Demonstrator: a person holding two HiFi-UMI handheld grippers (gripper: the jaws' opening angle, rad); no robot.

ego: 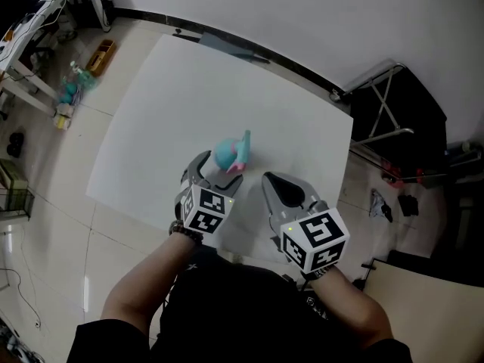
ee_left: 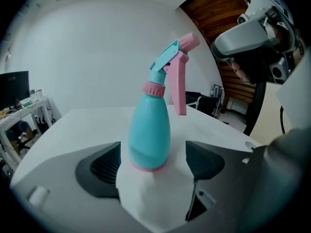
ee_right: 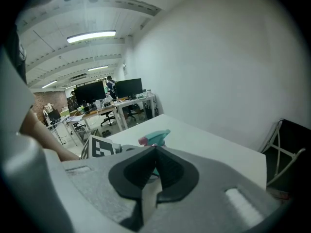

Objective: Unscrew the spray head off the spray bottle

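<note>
A white table fills the middle of the head view, set on a pale tiled floor against a plain white wall. A dark folding frame stands off its right edge, and the clutter on the floor to the left is too small to identify.

The spray bottle, teal with a pink base ring, stands upright on the table near the person. Its spray head sits on a pink collar, with the pink trigger hanging down on the right.

The left gripper has its jaws wide apart on either side of the bottle's lower body, with a gap at each pad, so nothing is clamped. From the head view this gripper covers most of the bottle.

The right gripper has its jaws pressed together with nothing between them, just beside the left one. In the right gripper view only the spray head shows above the closed jaws, and the bottle's body is hidden.

A grey and white device is cut off at the upper right of the left gripper view and cannot be identified.
</note>
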